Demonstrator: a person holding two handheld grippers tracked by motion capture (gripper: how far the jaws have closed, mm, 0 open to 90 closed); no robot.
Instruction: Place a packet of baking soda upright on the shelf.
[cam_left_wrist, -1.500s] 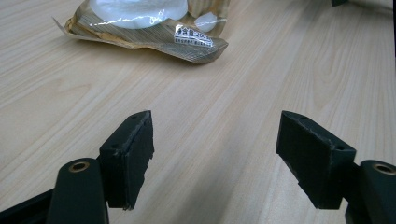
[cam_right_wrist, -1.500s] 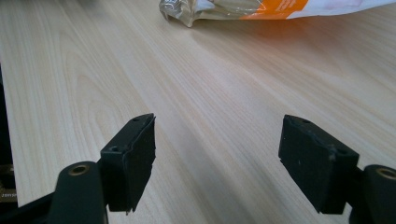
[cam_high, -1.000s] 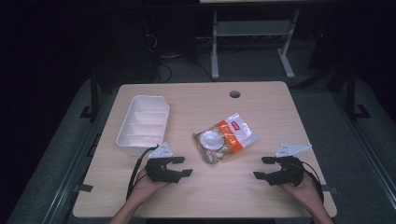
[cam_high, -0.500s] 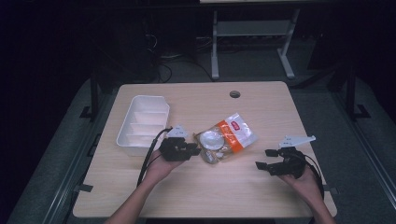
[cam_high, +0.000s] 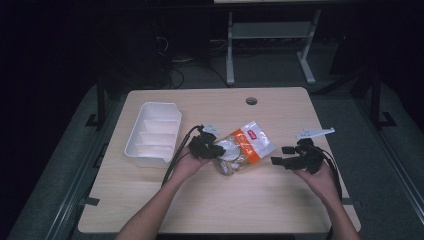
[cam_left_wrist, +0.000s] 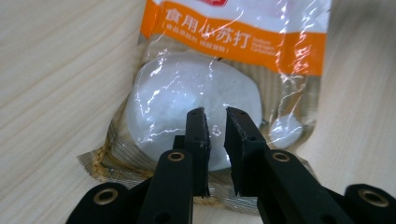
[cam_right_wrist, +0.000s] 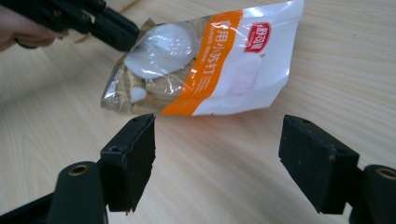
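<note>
Two forearms are coming in from the near edge of the desk (cam_high: 280, 210), each hand carrying a claw. On the person's right, the right claw (cam_high: 281, 156) is hovering just above the wood, tips pointing toward the bag (cam_high: 245, 147) and its jaws standing wide apart with nothing between them; in its own view the two black pads are framing bare desk, with the bag lying a short way beyond them. Moving across, the left claw (cam_high: 218, 149) is sitting right at the bag's near left end, and its jaws have just been closing. In the left gripper view they are down to a narrow slit, poised over the clear window of the bag, where a round white piece (cam_left_wrist: 187, 100) is showing under the crinkled film; whether the pads are actually pinching the film, I cannot tell. The bag itself is lying flat in the middle of the desk, slanting away to the right, clear end nearest the left claw, orange band (cam_right_wrist: 201, 65) across the middle, white end with a red label (cam_right_wrist: 256, 44) farthest off. Further back on the left, a white tray (cam_high: 152, 134) with dividers is resting near the desk's edge, just beside the left hand (cam_high: 187, 161). Beyond that, a round hole (cam_high: 251, 101) is sitting near the far edge.
</note>
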